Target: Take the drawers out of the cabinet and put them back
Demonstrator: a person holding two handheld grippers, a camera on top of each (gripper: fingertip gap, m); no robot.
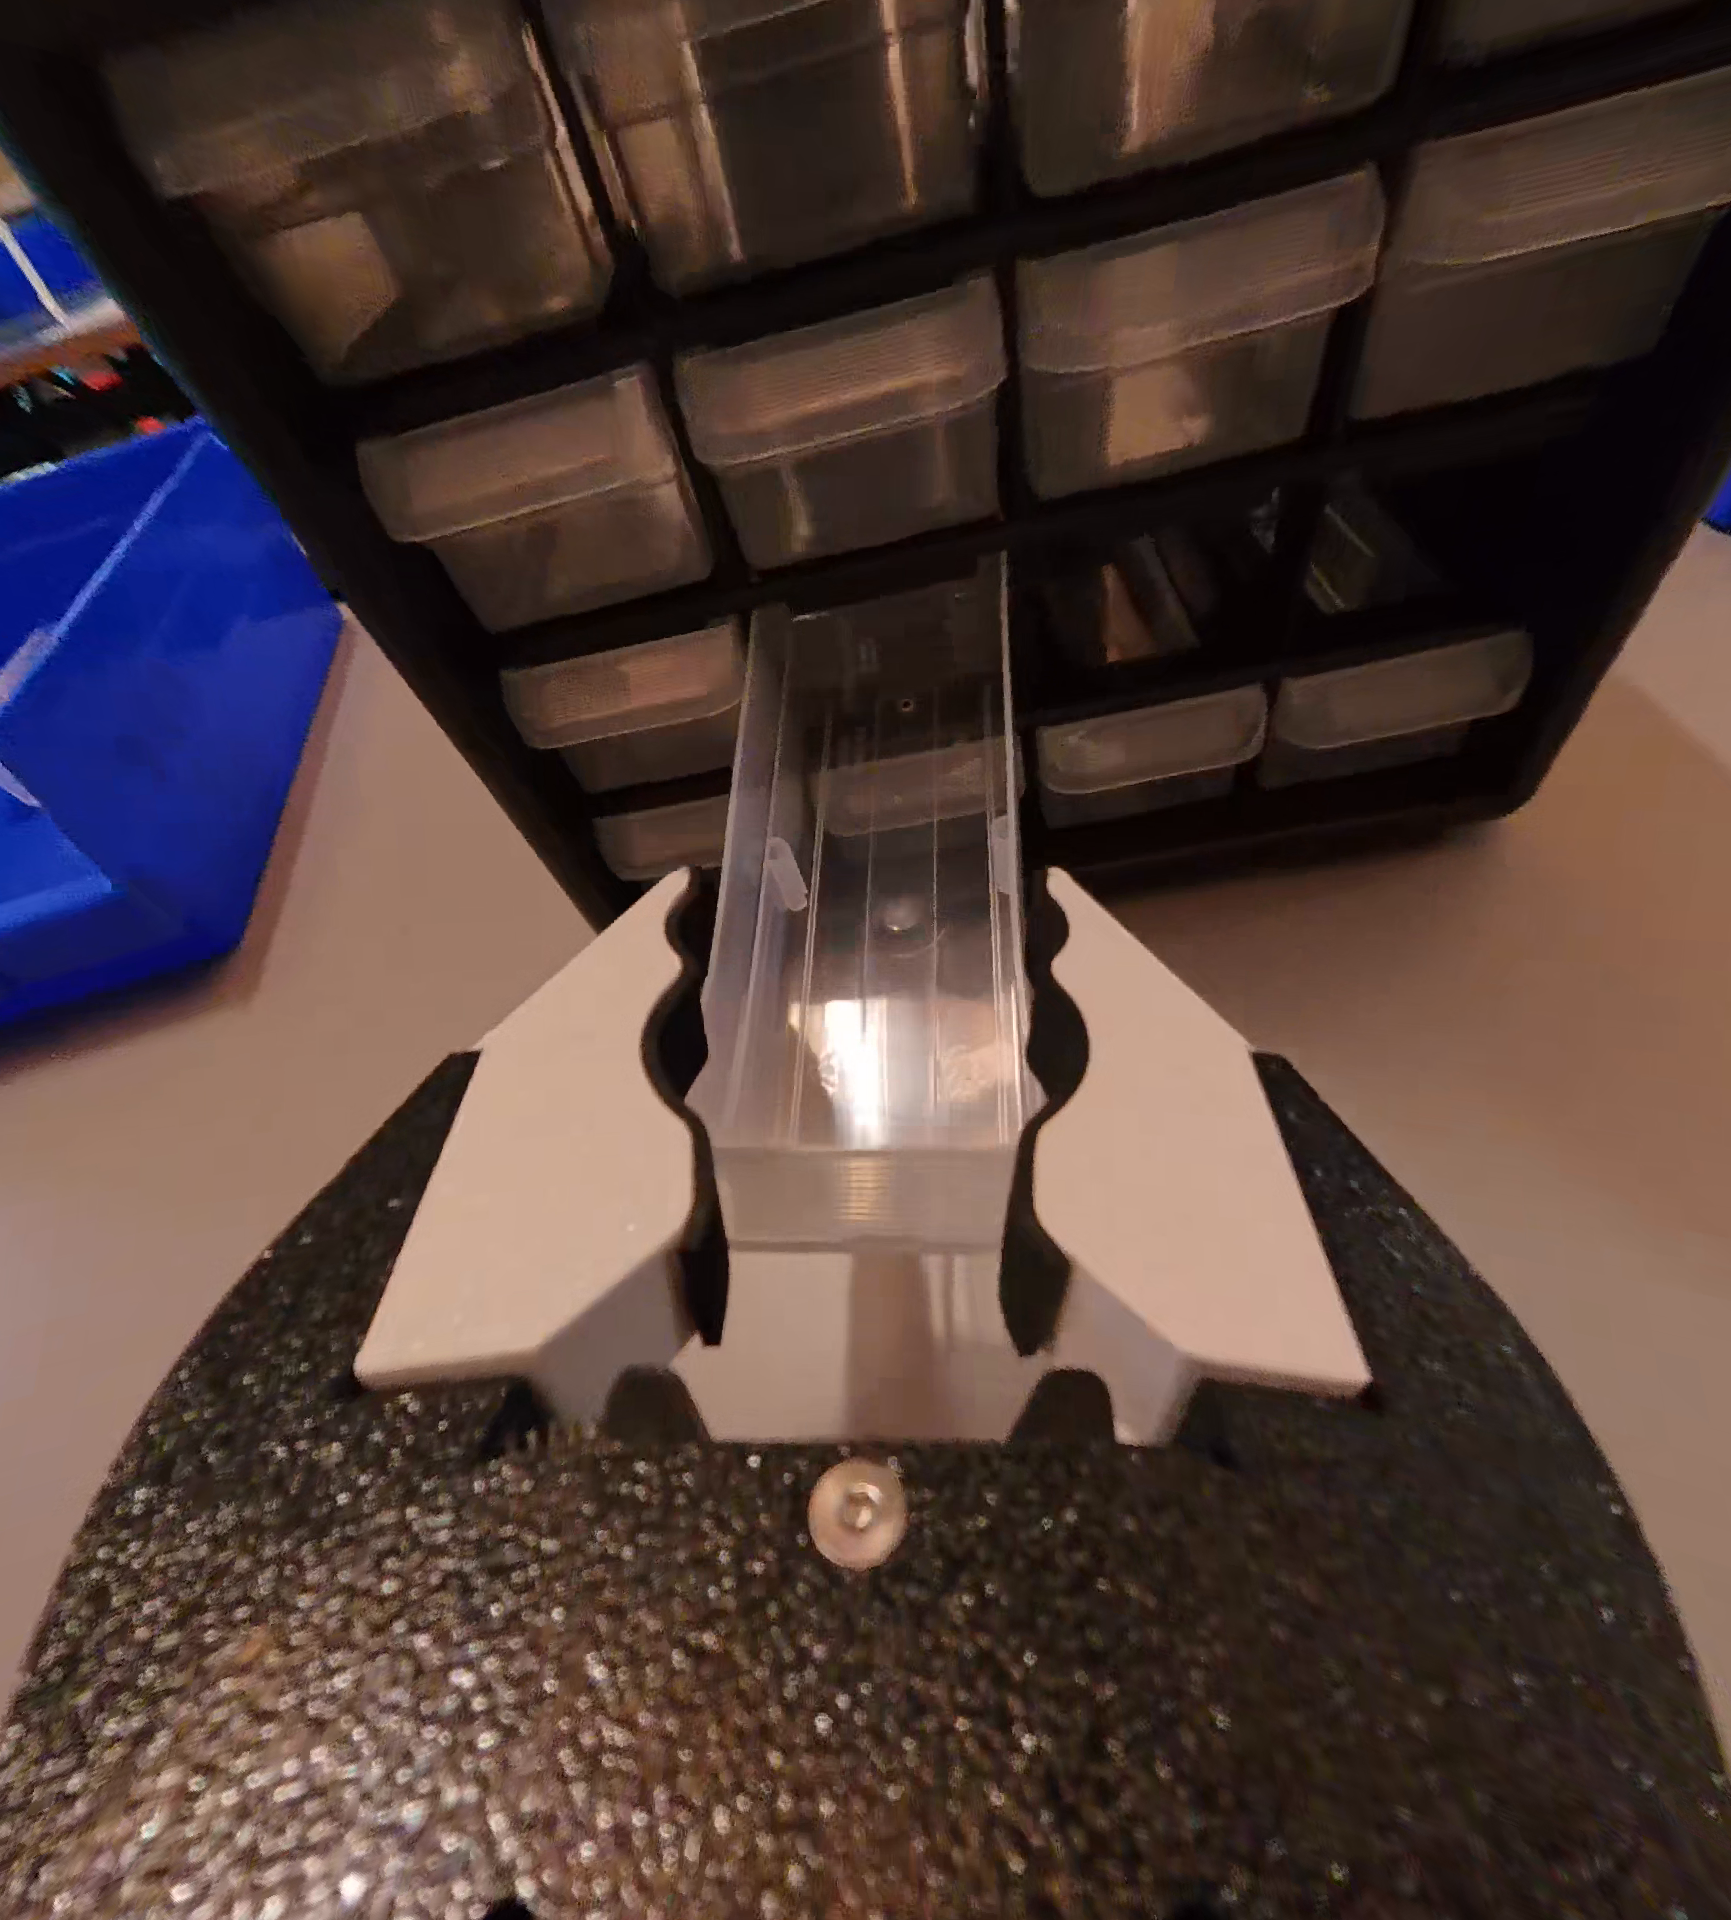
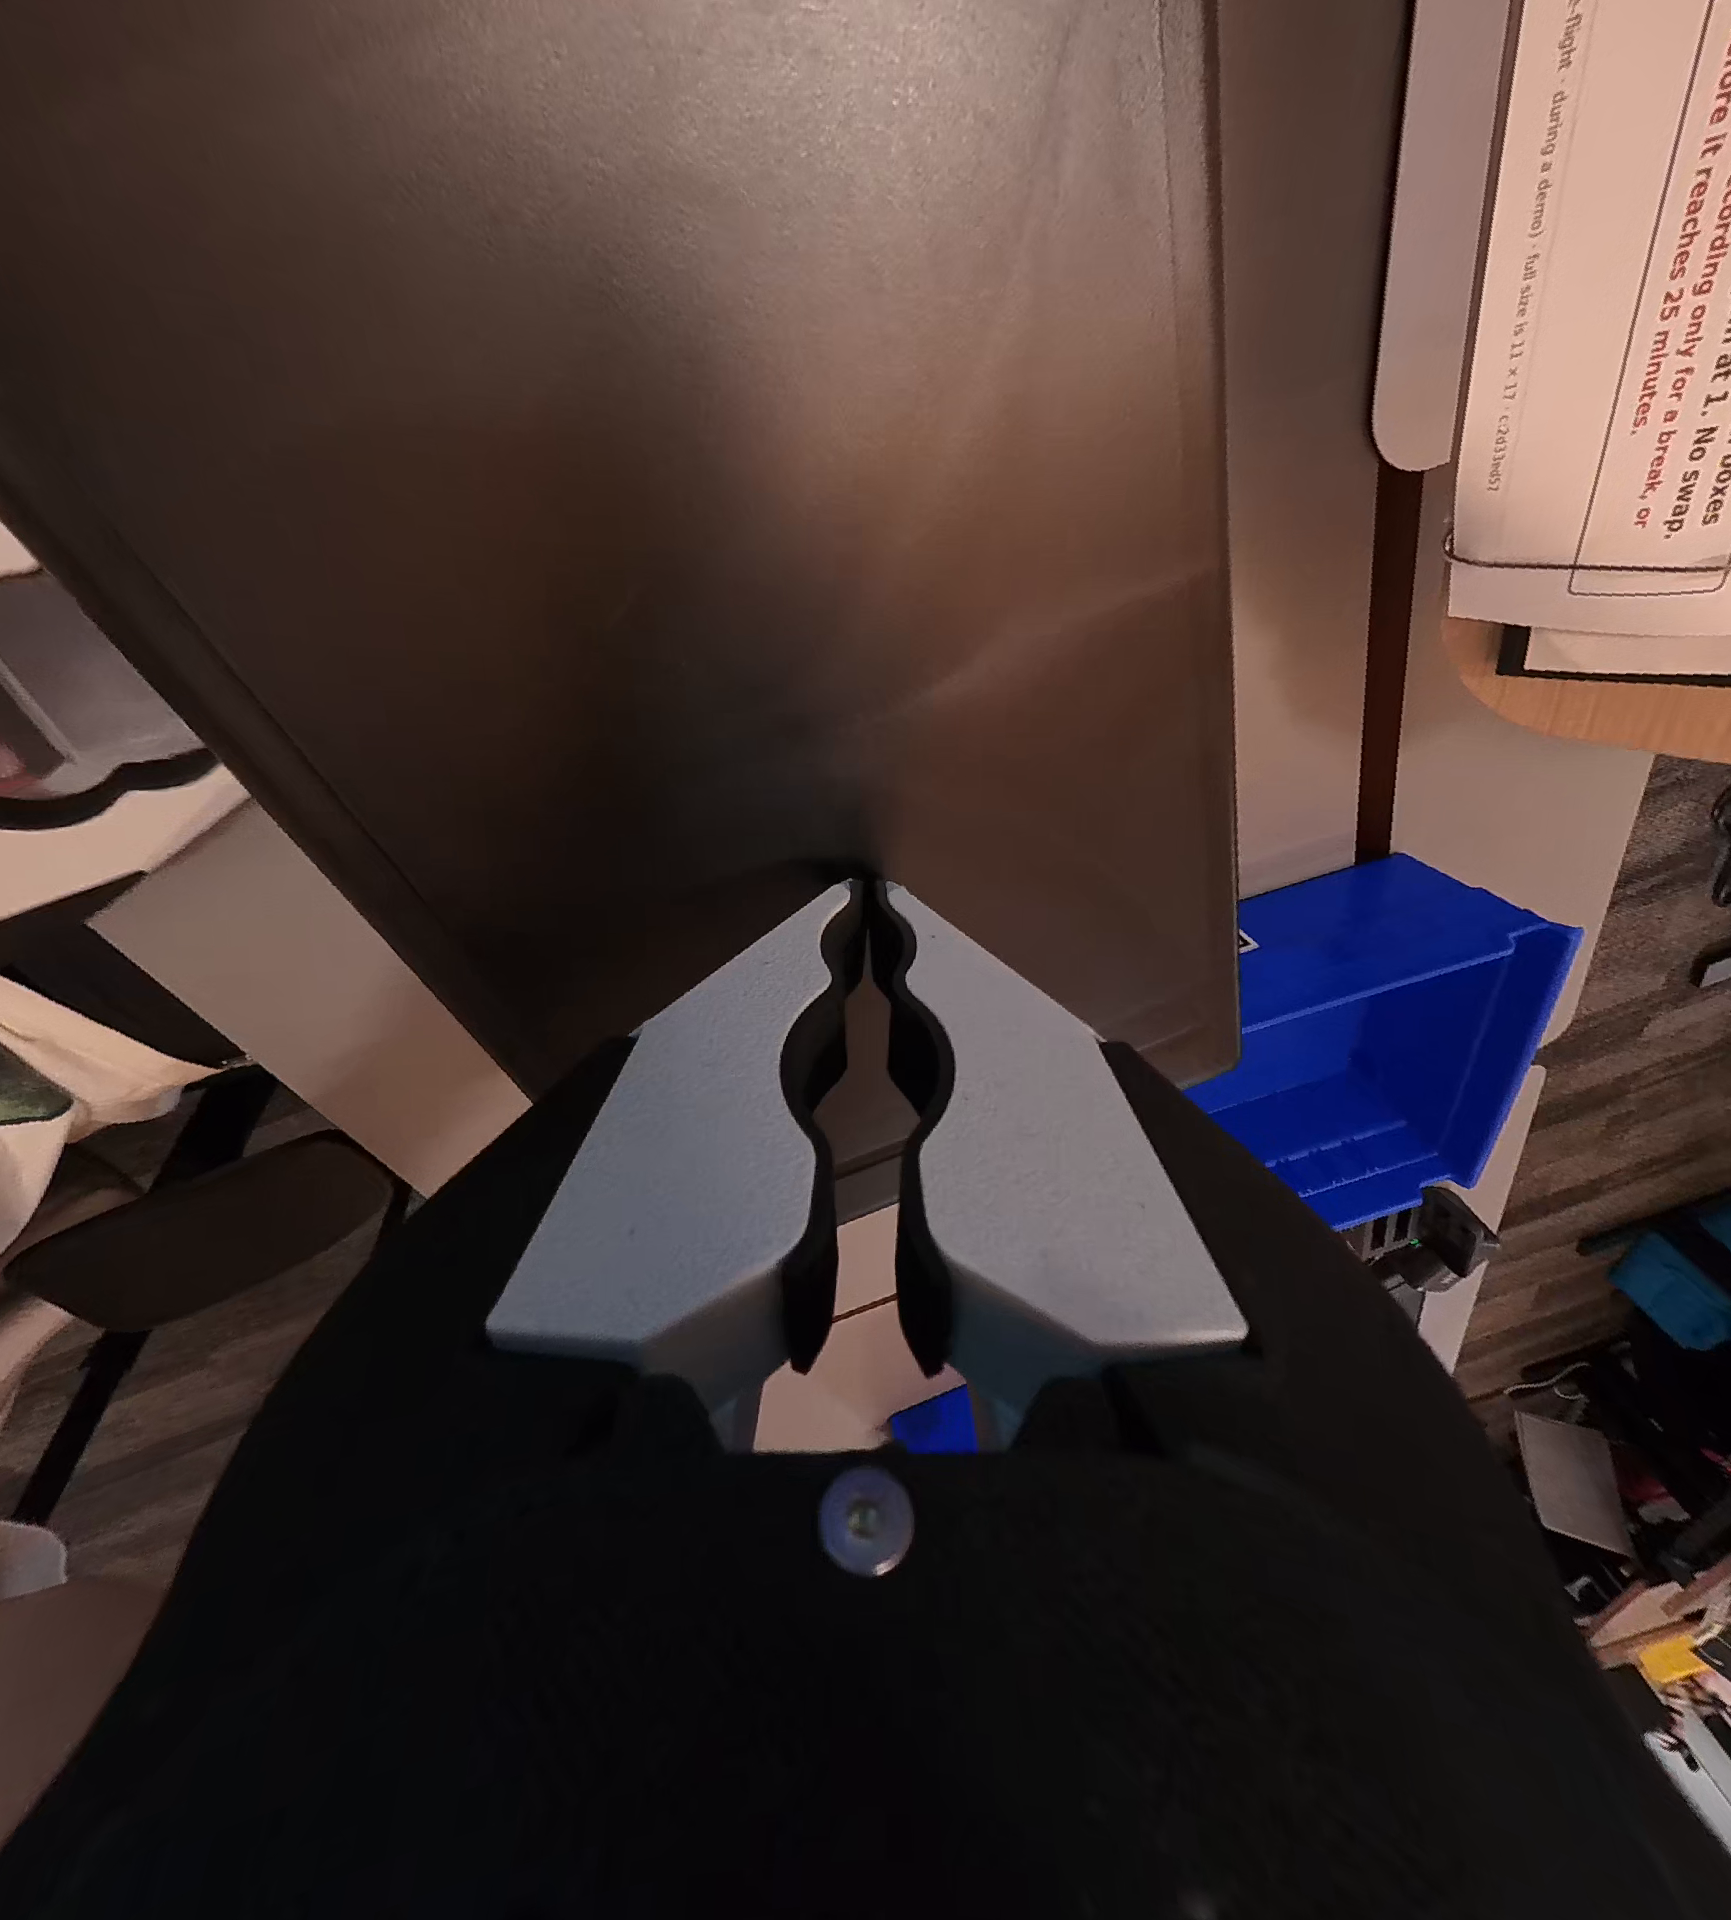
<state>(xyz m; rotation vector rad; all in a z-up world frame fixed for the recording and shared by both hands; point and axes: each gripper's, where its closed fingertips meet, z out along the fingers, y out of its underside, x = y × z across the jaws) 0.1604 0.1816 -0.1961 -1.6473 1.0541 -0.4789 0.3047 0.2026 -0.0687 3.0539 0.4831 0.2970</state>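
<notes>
In the left wrist view a black cabinet (image 1: 1012, 530) with rows of clear drawers stands on the table. My left gripper (image 1: 866, 894) is shut on one clear drawer (image 1: 871, 1039), gripping its sides near the front. The drawer is pulled far out of its slot in a lower row and looks empty. Two slots (image 1: 1204, 592) to its right have no drawer. In the right wrist view my right gripper (image 2: 866, 888) is shut and empty. Its tips press against the cabinet's smooth dark outer panel (image 2: 632, 416). Part of the left gripper's finger (image 2: 61, 821) shows at the far left.
Blue bins (image 1: 92, 727) sit on the grey table (image 1: 1463, 1039) left of the cabinet, and another blue bin (image 2: 1380, 1029) sits beside it in the right wrist view. A printed sheet (image 2: 1650, 312) hangs at upper right. Clutter lies on the floor (image 2: 1671, 1507).
</notes>
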